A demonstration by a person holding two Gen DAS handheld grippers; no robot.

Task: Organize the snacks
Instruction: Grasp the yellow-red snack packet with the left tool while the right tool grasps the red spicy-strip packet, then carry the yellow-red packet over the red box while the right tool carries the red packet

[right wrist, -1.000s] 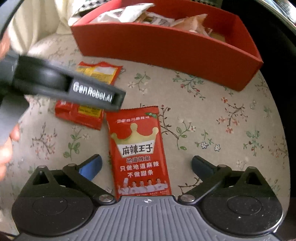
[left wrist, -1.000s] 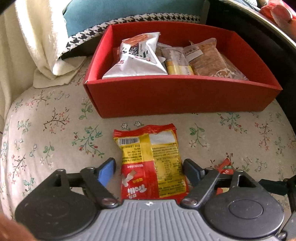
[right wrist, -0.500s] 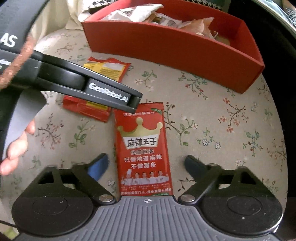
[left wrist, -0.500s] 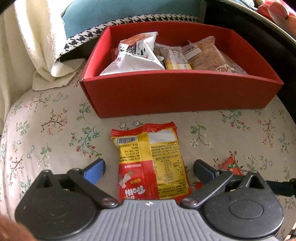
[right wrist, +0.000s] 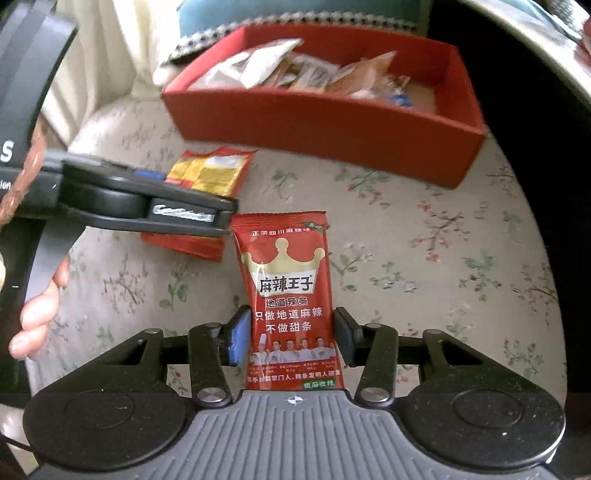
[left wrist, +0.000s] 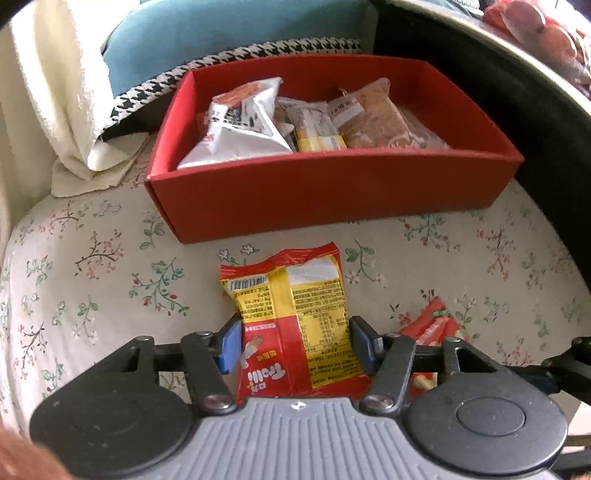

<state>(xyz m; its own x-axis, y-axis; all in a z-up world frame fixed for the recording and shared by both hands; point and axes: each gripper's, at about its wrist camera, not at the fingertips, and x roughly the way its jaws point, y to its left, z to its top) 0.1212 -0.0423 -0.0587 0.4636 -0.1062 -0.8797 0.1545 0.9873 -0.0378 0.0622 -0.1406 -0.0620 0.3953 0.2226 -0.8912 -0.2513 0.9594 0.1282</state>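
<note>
A yellow-and-red gummy packet (left wrist: 295,295) lies on the floral cushion (left wrist: 92,277) in front of the red box (left wrist: 332,192). My left gripper (left wrist: 297,345) is closing on it, both pads pressed against its sides, and the packet bows between them. A red spicy-strip packet with a gold crown (right wrist: 286,266) stands between the closing jaws of my right gripper (right wrist: 291,339), pinched at both edges and raised a little off the cushion. The red box (right wrist: 332,125) holds several snack bags. The gummy packet (right wrist: 210,173) shows to the left in the right wrist view.
A white towel (left wrist: 66,110) and a teal cushion (left wrist: 221,29) sit behind the box on the left. A dark curved edge (left wrist: 480,74) bounds the seat on the right. A person's hand (right wrist: 37,317) holds the left tool.
Both grippers' jaws have closed from wide open onto their packets. The right gripper has risen with the red packet, and the box now looks farther off in its view.
</note>
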